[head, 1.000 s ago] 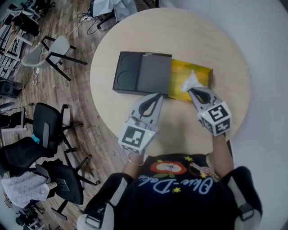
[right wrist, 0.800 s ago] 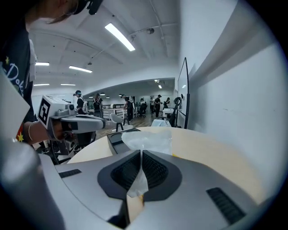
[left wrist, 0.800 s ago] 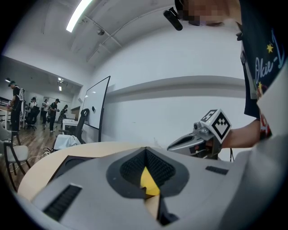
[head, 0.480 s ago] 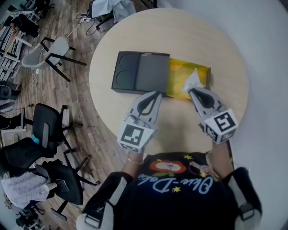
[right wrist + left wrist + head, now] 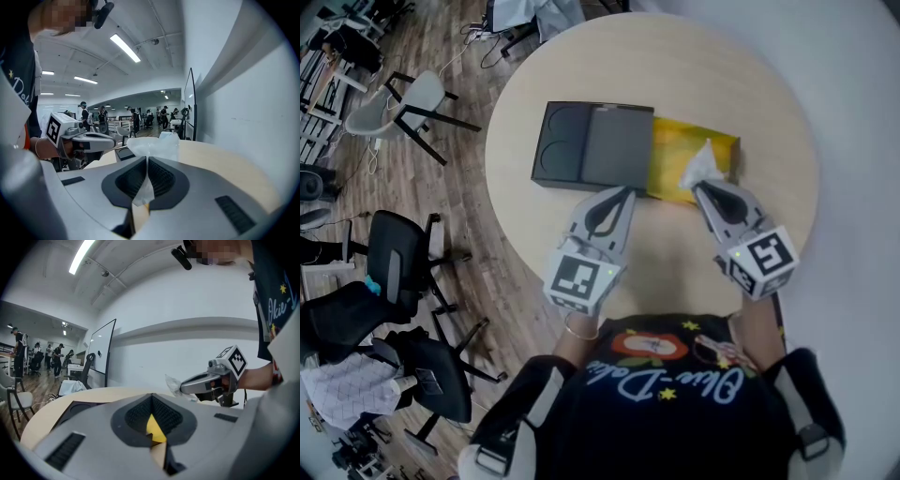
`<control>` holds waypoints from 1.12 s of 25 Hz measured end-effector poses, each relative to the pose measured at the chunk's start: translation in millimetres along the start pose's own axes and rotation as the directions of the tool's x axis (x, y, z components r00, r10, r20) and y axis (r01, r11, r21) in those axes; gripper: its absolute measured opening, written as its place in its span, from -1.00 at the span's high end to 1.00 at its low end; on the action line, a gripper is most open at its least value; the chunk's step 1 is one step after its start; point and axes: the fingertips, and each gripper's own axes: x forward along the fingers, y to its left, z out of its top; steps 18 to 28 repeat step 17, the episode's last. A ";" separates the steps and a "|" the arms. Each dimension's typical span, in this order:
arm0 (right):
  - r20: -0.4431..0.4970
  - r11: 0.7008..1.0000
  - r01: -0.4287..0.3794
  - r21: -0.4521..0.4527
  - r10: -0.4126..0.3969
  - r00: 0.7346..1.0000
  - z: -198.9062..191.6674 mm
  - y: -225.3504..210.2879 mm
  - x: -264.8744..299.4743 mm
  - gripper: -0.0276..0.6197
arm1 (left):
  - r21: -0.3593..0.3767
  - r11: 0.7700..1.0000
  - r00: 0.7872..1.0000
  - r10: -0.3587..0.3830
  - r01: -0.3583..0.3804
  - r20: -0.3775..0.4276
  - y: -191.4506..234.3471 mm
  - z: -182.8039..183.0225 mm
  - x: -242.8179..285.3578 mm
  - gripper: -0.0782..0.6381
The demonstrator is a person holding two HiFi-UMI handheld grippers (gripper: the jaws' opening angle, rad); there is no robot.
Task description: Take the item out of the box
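Two grippers were at work, one in each of the person's hands; the right gripper [image 5: 701,190] had its jaws pinched shut on the one white crumpled item [image 5: 703,167], which rose from its tips just above the far right end of the yellow tray [image 5: 670,150]; a strip of that white stuff ran down between the ribbed pads in the right gripper view. The left gripper [image 5: 625,192] lay beside it, well apart from the right one, its tips at the near edge of the box; its jaws were drawn together with a wedge of yellow showing between the pads, so it seemed to grip the tray's near wall.

There was one box: a single dark case [image 5: 591,145] ahead of and to the left of the left gripper, with two round recesses in its left part and a grey panel beside them; the yellow tray stuck out of its right end, ahead of both grippers.

All of it sat on one round, pale wooden table [image 5: 694,75]; beyond the table's left rim lay a wood-plank floor [image 5: 469,206] with one pale chair [image 5: 408,103] and at least two black office chairs [image 5: 389,262]. A plain white wall stood to the right of the right gripper; strip lights [image 5: 125,48] ran along the ceiling; several people stood far off in the open room.
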 end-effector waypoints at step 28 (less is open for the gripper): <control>0.017 1.000 0.001 -0.013 -0.001 1.000 3.9 -0.1 -4.2 0.88 | -0.006 1.000 1.000 -0.007 0.007 -0.003 -4.7 -1.6 3.2 0.80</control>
